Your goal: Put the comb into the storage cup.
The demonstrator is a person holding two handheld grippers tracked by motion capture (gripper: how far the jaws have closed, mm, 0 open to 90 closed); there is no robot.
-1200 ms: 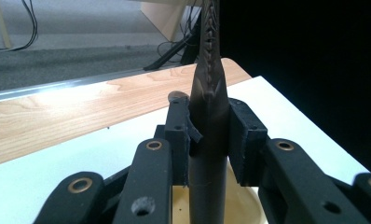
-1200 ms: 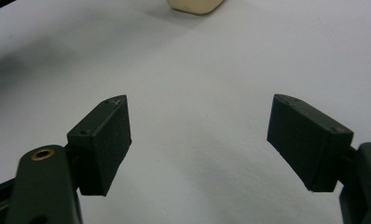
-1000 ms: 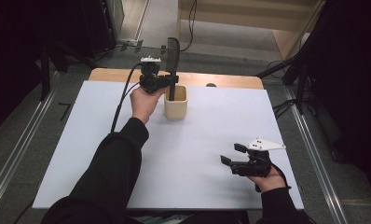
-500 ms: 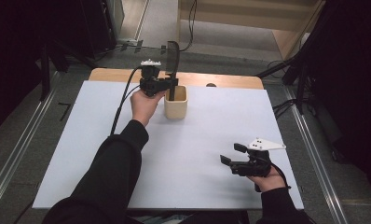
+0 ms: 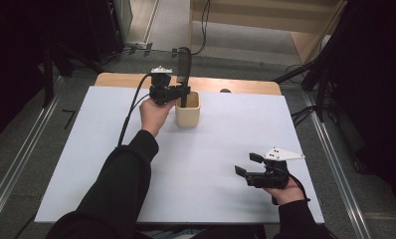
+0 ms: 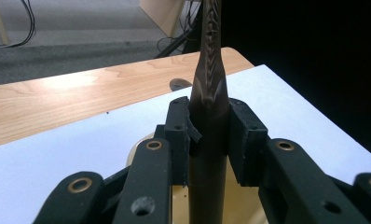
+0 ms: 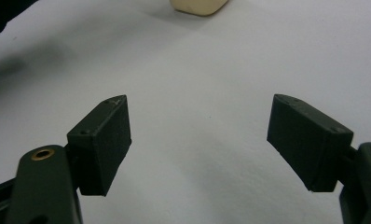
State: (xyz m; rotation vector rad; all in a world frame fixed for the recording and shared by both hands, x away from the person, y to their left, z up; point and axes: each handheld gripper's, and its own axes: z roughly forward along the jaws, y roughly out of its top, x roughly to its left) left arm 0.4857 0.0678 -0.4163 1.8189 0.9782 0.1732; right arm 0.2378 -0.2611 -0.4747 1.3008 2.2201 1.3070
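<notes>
A dark brown comb stands upright with its lower end inside a beige cup at the far middle of the white table. My left gripper is shut on the comb's handle just above the cup's rim. In the left gripper view both pads press the ridged handle, and the cup's rim shows below. My right gripper rests open near the table's front right with nothing between its fingers. In the right gripper view its jaws stand wide apart over bare white table, with the cup far ahead.
The white sheet covers a wooden tabletop whose far edge shows behind the cup. A small dark round thing lies on that strip. Metal floor rails run along both sides of the table.
The left gripper and the comb have sunk slightly toward the cup. The right gripper has stayed in place.
</notes>
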